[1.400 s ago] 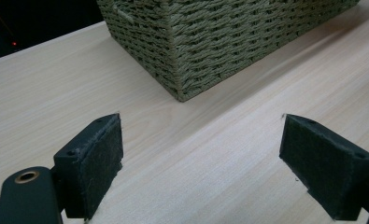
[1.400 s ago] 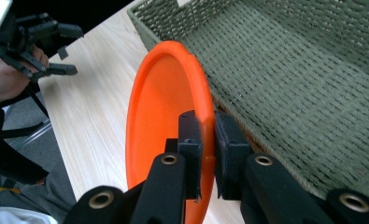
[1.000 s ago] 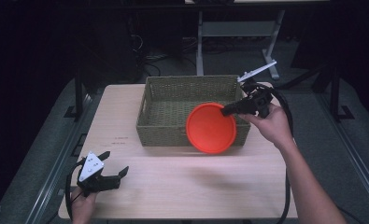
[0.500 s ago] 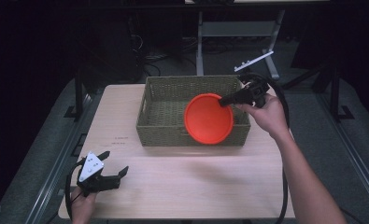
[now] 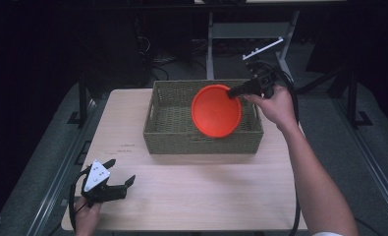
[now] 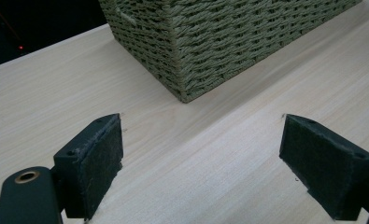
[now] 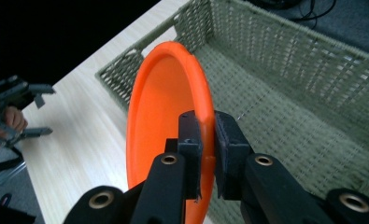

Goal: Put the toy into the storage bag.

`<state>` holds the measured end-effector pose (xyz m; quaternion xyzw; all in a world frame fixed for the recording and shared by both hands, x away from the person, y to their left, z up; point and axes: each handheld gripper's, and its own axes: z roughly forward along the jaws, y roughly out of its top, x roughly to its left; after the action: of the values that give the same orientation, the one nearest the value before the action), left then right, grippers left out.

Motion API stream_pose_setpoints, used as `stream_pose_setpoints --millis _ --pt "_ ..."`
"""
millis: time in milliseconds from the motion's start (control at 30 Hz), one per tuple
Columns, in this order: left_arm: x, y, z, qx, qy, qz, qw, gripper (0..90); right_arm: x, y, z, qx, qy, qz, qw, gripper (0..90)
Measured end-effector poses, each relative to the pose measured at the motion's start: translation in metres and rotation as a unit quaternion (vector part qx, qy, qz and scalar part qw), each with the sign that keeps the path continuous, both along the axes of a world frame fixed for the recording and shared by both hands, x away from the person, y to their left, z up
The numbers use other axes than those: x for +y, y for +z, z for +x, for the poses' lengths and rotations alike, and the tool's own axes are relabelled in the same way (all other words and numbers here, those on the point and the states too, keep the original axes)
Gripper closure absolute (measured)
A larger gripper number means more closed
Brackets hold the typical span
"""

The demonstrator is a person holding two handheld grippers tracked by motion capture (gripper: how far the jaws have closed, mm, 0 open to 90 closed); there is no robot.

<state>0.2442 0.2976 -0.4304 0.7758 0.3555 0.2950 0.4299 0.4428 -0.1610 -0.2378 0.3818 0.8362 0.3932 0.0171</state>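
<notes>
An orange plate (image 5: 216, 110) hangs tilted on edge over the woven basket (image 5: 172, 132), held by its rim. My right gripper (image 5: 232, 92) is shut on that rim at the plate's upper right. In the right gripper view the orange plate (image 7: 166, 121) stands between the two black pads (image 7: 191, 135), with the basket's (image 7: 285, 74) floor beyond it. My left gripper (image 5: 120, 184) rests low at the table's front left corner, open and holding nothing. The left gripper view has its fingers (image 6: 91, 158) wide apart over bare wood, facing a corner of the basket (image 6: 210, 42).
The light wooden table (image 5: 206, 196) has free room in front of the basket and to its left. Dark floor, a metal stand (image 5: 260, 49) and cables lie behind the table. The person's right forearm (image 5: 314, 182) reaches in from the lower right.
The right gripper has carried the orange plate up and toward the back left, from the basket's front right rim to above its inside. The left gripper has stayed put.
</notes>
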Motion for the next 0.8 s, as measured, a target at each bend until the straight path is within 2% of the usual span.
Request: stream_pose_setpoints --millis 167,467,800 --pt "0.001 0.001 0.001 0.002 0.0 0.003 1.0 12.9 0.003 0.002 0.014 0.004 -0.014 0.006 0.9999 82.1" --pt "-0.001 0.0 0.001 0.001 -0.005 0.0 1.0 12.9 -0.001 0.003 0.028 0.008 -0.042 0.009 0.999 82.2" --pt "-0.001 0.0 0.002 0.003 -0.008 0.004 1.0 12.9 -0.007 -0.011 0.045 0.021 -0.079 0.003 0.9967 82.1"
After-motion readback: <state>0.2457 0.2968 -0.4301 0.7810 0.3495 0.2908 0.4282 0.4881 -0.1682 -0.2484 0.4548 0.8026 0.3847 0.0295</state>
